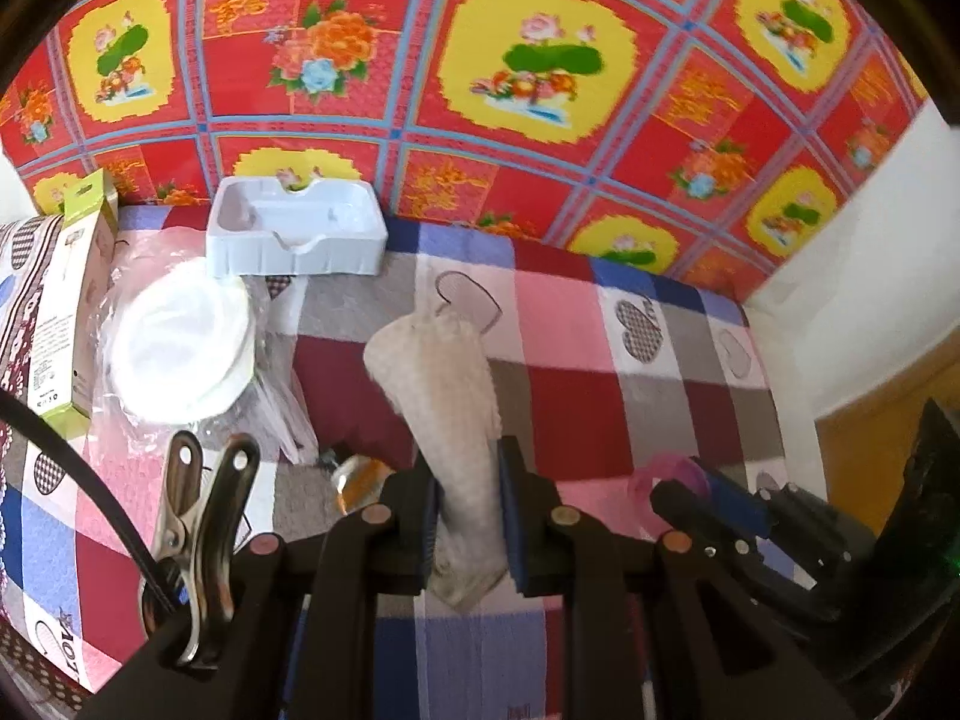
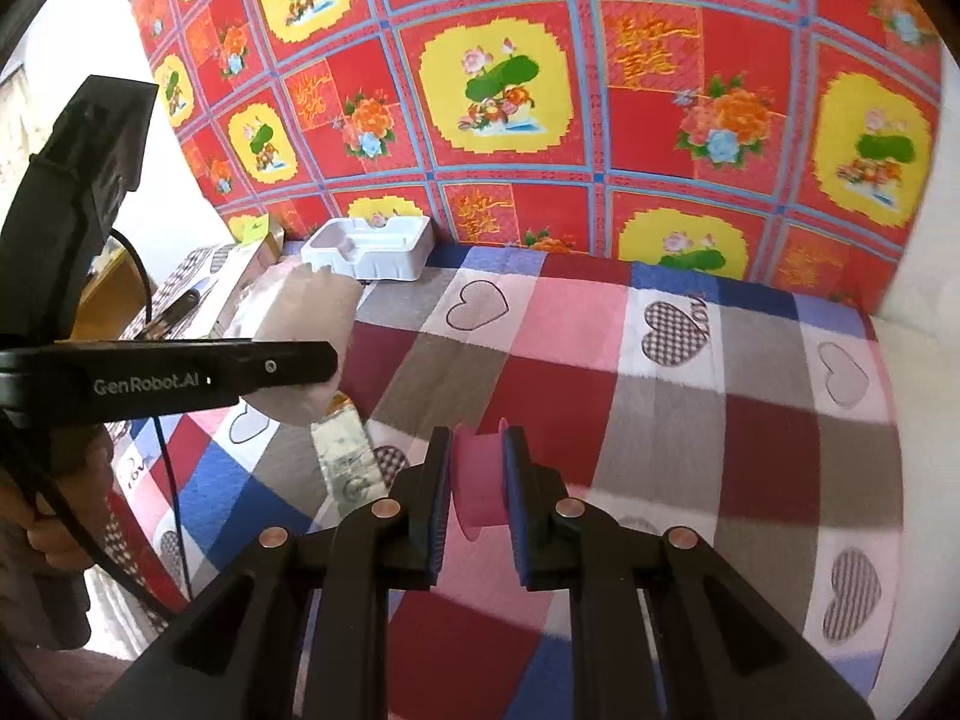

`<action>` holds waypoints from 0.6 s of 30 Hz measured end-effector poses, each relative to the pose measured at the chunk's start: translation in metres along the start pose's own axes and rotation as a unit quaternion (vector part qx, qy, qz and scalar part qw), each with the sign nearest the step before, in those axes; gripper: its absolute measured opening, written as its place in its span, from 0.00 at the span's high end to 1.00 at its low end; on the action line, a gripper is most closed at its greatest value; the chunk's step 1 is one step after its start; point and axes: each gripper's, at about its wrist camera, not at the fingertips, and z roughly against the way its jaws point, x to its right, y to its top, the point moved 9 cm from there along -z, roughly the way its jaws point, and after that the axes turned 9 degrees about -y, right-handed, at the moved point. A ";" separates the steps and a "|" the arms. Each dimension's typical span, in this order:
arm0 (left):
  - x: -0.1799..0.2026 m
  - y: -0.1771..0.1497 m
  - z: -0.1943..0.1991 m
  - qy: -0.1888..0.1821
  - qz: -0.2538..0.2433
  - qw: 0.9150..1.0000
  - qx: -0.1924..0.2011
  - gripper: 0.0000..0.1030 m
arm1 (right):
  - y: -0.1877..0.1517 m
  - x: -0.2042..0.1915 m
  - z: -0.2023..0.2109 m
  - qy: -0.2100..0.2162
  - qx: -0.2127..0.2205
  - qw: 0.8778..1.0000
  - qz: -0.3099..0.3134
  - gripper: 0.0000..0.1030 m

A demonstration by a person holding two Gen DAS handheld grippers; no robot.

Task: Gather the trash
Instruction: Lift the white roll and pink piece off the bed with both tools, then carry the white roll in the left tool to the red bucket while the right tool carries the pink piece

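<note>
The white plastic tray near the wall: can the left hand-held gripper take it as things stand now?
Probably not yet. The left hand-held gripper is shut on a crumpled paper piece, so its jaws are full. The way over the bed to the white plastic tray looks free.

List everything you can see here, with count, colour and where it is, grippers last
paper piece: one, off-white, between the left gripper's pads
pink spool: one, pink, between the right gripper's pads
plastic tray: one, white, at the back by the wall cloth
paper bowls: a stack, white, on clear plastic at left
carton: one, white and green, far left
wrapper: one, silver, on the checked sheet
wall cloth: one, red and yellow floral, behind
metal clip: one, silver, on the left gripper's body
left gripper: one, black
right gripper: one, black
</note>
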 end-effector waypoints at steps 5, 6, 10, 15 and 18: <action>0.014 -0.009 0.010 -0.020 -0.032 0.999 -0.008 0.82 | -0.015 0.001 0.022 -0.024 0.005 0.999 -0.029 0.83; 0.017 -0.011 0.012 -0.025 -0.039 0.999 -0.010 0.82 | -0.017 0.001 0.025 -0.028 0.005 0.999 -0.034 0.83; 0.029 -0.020 0.020 -0.045 -0.064 0.997 -0.019 0.82 | -0.031 0.002 0.042 -0.047 0.009 0.997 -0.058 0.83; 0.042 -0.032 0.030 -0.065 -0.092 0.993 -0.025 0.82 | -0.049 0.005 0.065 -0.070 0.021 0.994 -0.084 0.83; 0.049 -0.040 0.036 -0.076 -0.105 0.991 -0.029 0.82 | -0.059 0.006 0.077 -0.084 0.026 0.992 -0.094 0.83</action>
